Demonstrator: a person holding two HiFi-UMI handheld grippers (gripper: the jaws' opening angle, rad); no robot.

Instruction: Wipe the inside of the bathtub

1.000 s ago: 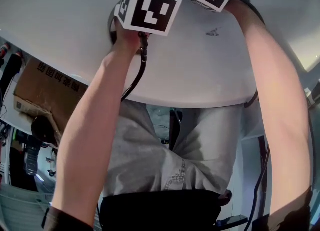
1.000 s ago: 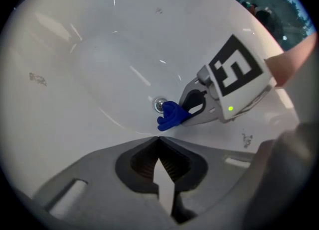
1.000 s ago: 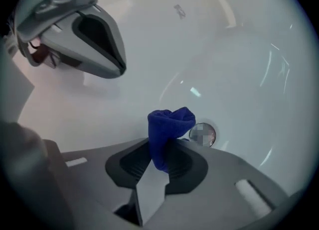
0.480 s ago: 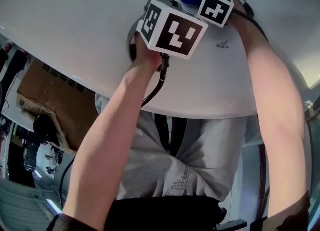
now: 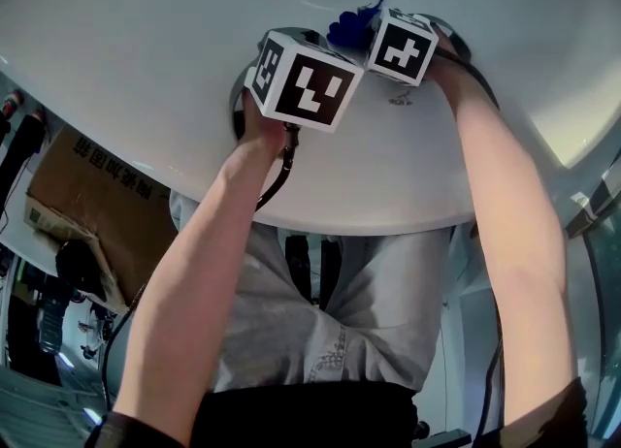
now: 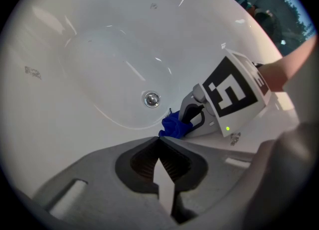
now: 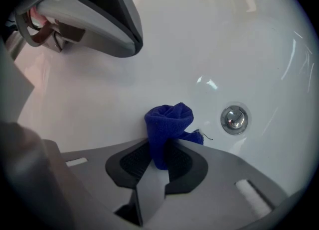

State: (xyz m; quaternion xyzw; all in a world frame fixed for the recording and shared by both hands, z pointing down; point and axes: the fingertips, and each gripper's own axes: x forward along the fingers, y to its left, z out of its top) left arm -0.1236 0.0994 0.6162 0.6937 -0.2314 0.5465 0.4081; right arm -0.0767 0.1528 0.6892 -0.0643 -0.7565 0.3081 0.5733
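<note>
1. Blue cloth up close: a fuzzy, deep-blue bunch rolled over at the top. Its lower end is pinched between the jaws of the right gripper, which are clamped on it. It lies against the white wall of the bathtub, just beside the round chrome drain.
2. Left gripper: jaws together, nothing between them, held over the tub wall near the cloth.
3. The left gripper view shows the right gripper from the side, its marker cube with a small green light lit. In the head view the two cubes cover most of the cloth and only a blue tuft peeks out.
4. The tub is glossy, smooth and curved, with a small grey mark near the right wrist. The person in grey stands against the rim, both bare forearms reaching in. A printed cardboard box sits outside the tub at the left.
</note>
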